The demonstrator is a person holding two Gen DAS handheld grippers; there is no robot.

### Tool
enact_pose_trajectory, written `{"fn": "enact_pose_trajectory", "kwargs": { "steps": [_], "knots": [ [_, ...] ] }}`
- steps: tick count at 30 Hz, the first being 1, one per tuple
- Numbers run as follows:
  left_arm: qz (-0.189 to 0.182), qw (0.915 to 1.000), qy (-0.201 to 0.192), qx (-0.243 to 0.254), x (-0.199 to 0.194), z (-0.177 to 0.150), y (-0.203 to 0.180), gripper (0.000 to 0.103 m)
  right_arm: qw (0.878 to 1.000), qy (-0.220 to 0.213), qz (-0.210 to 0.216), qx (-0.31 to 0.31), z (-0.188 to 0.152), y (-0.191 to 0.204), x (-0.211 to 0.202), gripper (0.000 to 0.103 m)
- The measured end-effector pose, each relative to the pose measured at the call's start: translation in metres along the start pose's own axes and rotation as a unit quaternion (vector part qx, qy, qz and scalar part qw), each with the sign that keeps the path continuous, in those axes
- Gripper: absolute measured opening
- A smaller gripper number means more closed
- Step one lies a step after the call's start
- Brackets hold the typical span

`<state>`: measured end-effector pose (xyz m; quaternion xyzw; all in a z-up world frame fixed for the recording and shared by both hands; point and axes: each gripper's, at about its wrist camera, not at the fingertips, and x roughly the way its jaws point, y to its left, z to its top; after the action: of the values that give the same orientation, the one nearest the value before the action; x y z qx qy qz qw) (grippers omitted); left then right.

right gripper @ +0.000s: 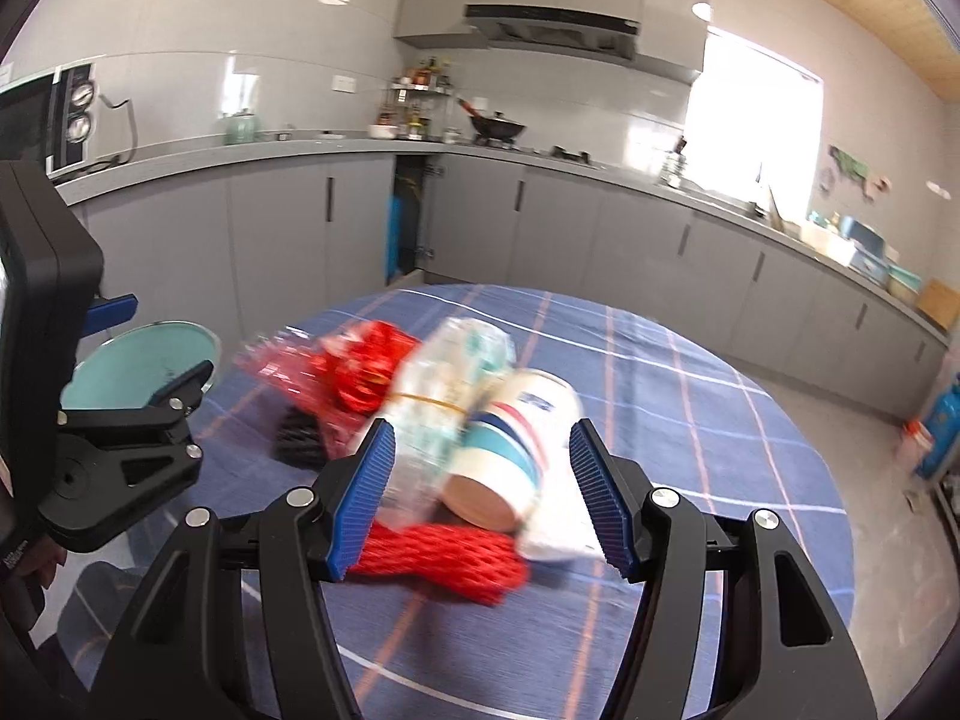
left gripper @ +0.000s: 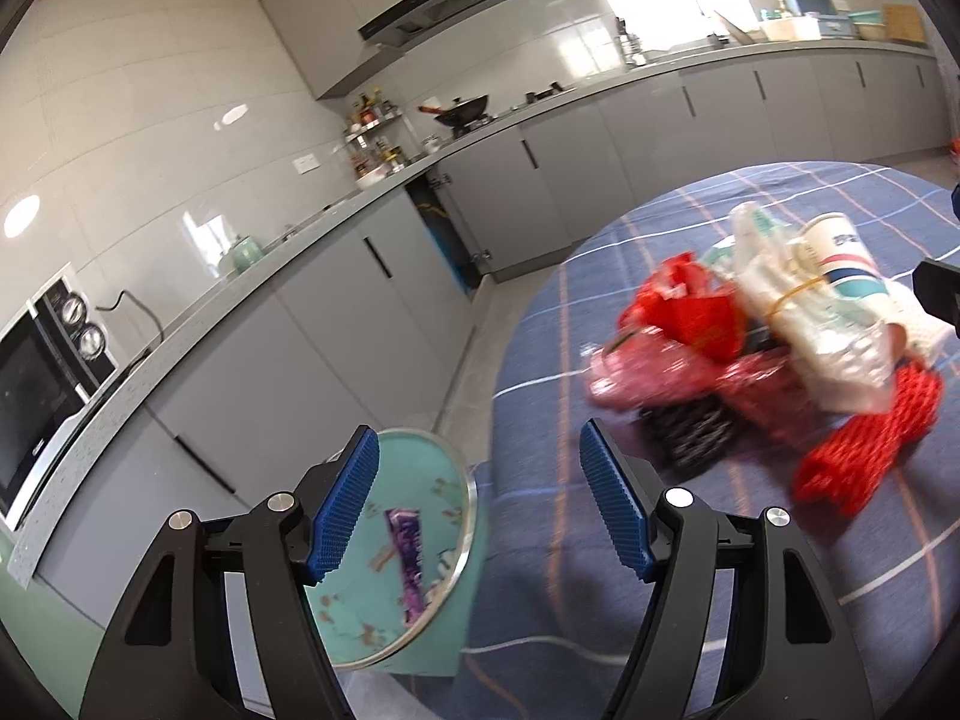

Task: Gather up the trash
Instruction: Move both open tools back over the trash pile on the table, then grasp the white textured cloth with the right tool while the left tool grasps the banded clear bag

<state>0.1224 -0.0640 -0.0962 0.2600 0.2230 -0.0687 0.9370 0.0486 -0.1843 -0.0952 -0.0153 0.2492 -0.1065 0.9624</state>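
Observation:
A heap of trash lies on the round table: a paper cup (right gripper: 513,450) on its side, a clear bag (right gripper: 438,414) bound with a rubber band, red foam netting (right gripper: 438,564), red wrappers (right gripper: 360,384) and a black net (right gripper: 300,444). The heap also shows in the left wrist view (left gripper: 768,336). My right gripper (right gripper: 480,504) is open, its pads on either side of the cup and bag. My left gripper (left gripper: 480,510) is open and empty, above the table edge beside a teal bin (left gripper: 414,546) that holds a purple wrapper (left gripper: 408,546).
The table has a blue checked cloth (right gripper: 690,420). Grey kitchen cabinets (right gripper: 570,228) run along the walls behind it, with a microwave (left gripper: 36,396) on the counter. The left gripper's body (right gripper: 90,420) stands at the left of the right wrist view.

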Motion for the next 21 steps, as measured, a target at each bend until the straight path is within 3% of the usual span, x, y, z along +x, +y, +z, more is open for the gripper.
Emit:
{"fn": "enact_pose_trajectory", "kwargs": {
  "steps": [9, 14, 21],
  "knots": [
    [-0.026, 0.9994, -0.019, 0.009, -0.004, 0.012, -0.033, 0.071, 0.998, 0.032, -0.048, 0.038, -0.018, -0.04, 0.015, 0.06],
    [-0.02, 0.9992, -0.035, -0.001, -0.011, 0.02, -0.035, 0.071, 0.996, 0.053, -0.049, 0.055, -0.023, -0.051, 0.03, 0.06],
    [-0.021, 0.9982, -0.055, -0.012, -0.01, 0.043, -0.038, 0.071, 0.988, 0.122, -0.041, 0.08, -0.022, -0.065, 0.064, 0.059]
  ]
}}
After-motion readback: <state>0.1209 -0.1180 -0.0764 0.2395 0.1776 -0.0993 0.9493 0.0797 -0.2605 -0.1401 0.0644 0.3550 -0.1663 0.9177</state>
